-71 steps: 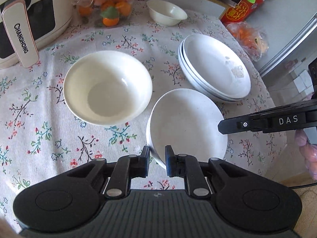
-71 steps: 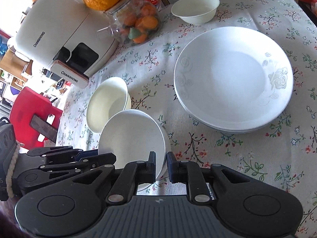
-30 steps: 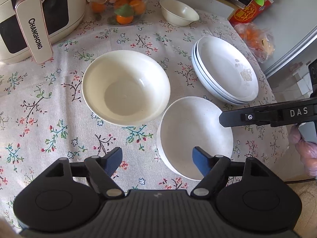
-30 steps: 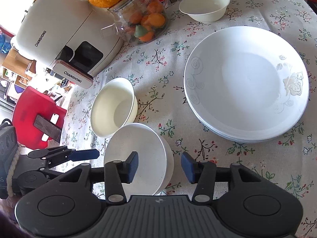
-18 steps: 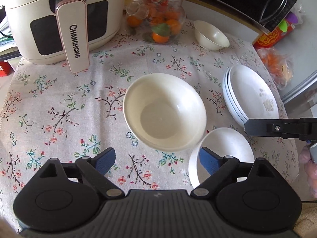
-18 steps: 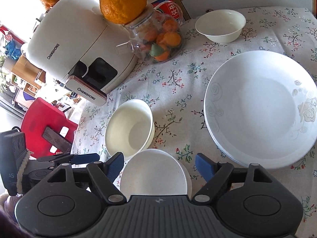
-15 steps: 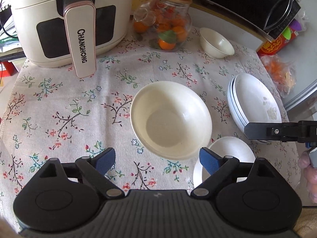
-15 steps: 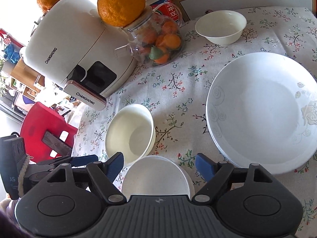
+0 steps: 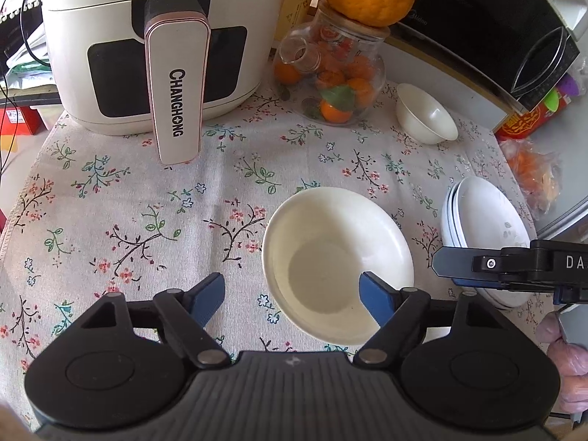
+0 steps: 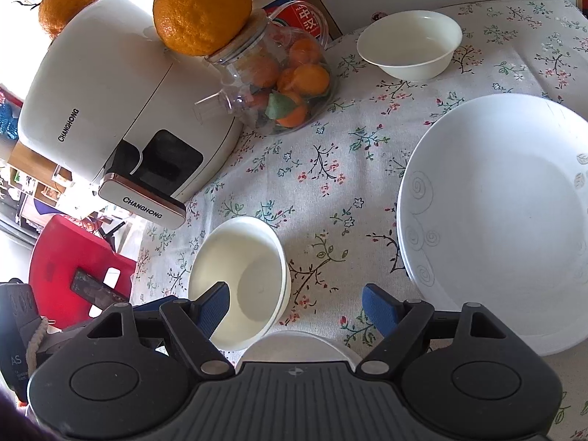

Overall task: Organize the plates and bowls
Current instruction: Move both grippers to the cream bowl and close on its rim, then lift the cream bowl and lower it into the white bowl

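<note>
A cream bowl (image 9: 338, 257) (image 10: 239, 279) stands mid-table on the flowered cloth. My left gripper (image 9: 292, 299) hovers at its near side, jaws closing. The bowl's near-left rim shows between the pads, and neither pad presses on it. My right gripper (image 10: 297, 307) (image 9: 488, 264) is open over bare cloth between the cream bowl and a stack of white plates (image 10: 496, 220) (image 9: 485, 228). A white shallow dish (image 10: 297, 343) lies just under it, mostly hidden by the gripper body. A small white bowl (image 9: 426, 117) (image 10: 411, 44) sits at the far side.
A white air fryer (image 9: 147, 55) (image 10: 110, 110) and a glass jar of oranges (image 9: 330, 77) (image 10: 279, 81) with a big orange (image 10: 202, 11) on top line the far edge. A red stool (image 10: 73, 257) stands off the table's left side.
Both grippers, earlier closed at the white dish's near rim, have opened and pulled back from it. The left view has swung toward the cream bowl and air fryer.
</note>
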Action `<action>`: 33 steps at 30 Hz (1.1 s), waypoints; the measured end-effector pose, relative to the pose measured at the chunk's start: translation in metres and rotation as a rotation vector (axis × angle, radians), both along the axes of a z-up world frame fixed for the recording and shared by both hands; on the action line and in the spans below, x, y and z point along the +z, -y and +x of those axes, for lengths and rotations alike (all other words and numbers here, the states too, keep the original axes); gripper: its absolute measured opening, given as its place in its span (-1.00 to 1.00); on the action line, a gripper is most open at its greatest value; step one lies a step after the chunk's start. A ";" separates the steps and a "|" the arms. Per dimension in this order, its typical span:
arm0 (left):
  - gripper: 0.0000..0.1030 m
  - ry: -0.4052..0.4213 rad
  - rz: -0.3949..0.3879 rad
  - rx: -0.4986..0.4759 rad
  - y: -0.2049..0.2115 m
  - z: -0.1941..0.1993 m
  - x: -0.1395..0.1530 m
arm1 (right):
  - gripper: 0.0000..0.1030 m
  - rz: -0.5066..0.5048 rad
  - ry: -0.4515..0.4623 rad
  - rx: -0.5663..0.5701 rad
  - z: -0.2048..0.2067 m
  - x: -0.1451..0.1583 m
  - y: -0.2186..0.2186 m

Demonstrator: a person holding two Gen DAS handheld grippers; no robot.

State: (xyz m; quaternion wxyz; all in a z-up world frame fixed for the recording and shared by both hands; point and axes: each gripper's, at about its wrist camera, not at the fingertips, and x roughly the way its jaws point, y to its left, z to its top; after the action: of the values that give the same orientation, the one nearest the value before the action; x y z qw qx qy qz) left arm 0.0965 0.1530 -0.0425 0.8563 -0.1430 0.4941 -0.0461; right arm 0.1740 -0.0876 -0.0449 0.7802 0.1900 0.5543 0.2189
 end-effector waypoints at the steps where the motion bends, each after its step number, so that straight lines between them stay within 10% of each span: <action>1: 0.46 0.001 -0.002 0.003 -0.001 0.000 0.000 | 0.50 0.000 0.001 0.000 0.001 -0.001 -0.002; 33: -0.68 0.010 0.002 0.042 -0.005 0.001 -0.001 | -0.52 0.011 0.068 0.076 0.002 -0.008 -0.025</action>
State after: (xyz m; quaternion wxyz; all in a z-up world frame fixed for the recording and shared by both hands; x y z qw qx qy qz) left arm 0.0976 0.1584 -0.0433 0.8598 -0.1523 0.4866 -0.0285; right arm 0.1763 -0.0629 -0.0529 0.7886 0.1654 0.5332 0.2579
